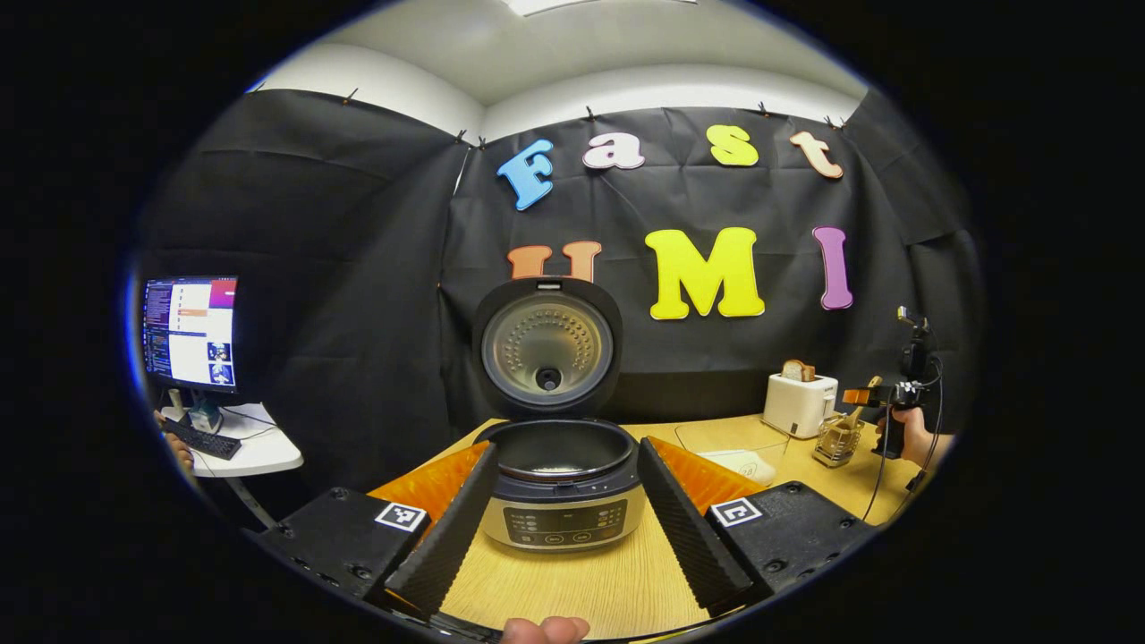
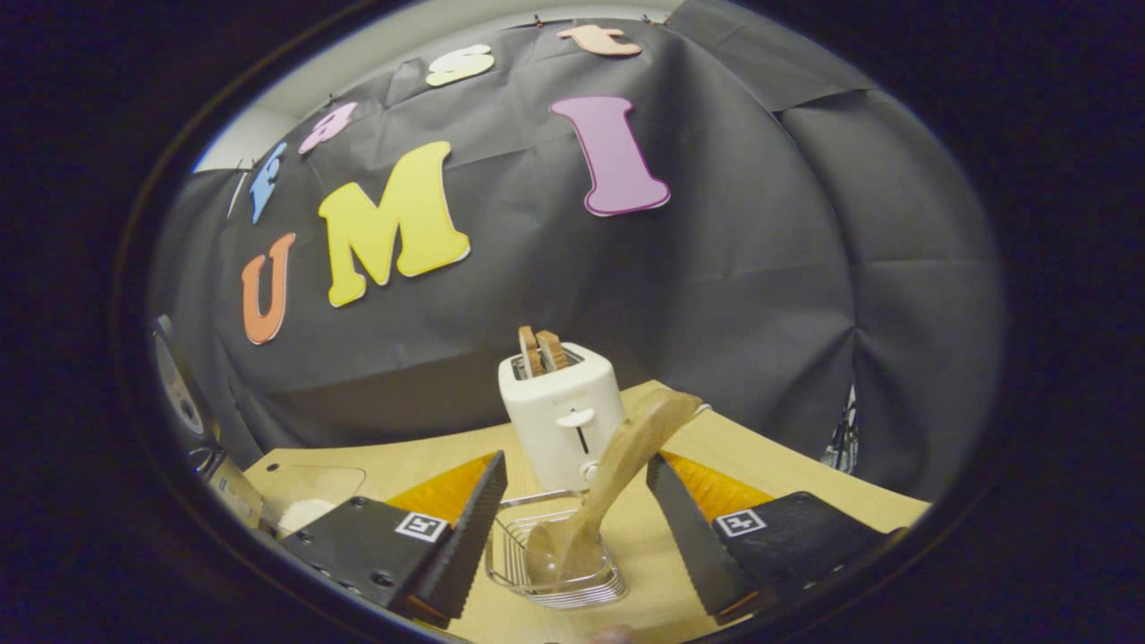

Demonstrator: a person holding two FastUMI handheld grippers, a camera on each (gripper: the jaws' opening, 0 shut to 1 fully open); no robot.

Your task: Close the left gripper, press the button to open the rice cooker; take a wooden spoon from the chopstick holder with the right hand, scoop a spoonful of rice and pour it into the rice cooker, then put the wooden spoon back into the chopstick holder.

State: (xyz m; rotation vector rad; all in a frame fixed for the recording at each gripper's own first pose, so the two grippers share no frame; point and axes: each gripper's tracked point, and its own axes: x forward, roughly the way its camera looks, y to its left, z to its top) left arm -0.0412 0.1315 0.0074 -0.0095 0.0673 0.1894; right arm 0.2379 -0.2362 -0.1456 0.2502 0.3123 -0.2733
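Note:
The rice cooker point(image 1: 562, 510) stands on the wooden table with its lid point(image 1: 547, 349) raised upright, and a little white rice lies in the pot. My left gripper point(image 1: 568, 445) is open, with one finger on each side of the cooker and nothing held. The wooden spoon point(image 2: 617, 465) rests bowl-down in the wire chopstick holder point(image 2: 514, 559), its handle leaning up to the right. My right gripper point(image 2: 575, 459) is open around the spoon without touching it. In the left gripper view it point(image 1: 881, 394) hovers just over the holder point(image 1: 838, 440).
A white toaster point(image 2: 562, 416) with bread slices stands behind the holder. A clear container of rice point(image 1: 738, 456) lies between cooker and toaster. A monitor point(image 1: 190, 331) and keyboard sit on a small side table at the far left.

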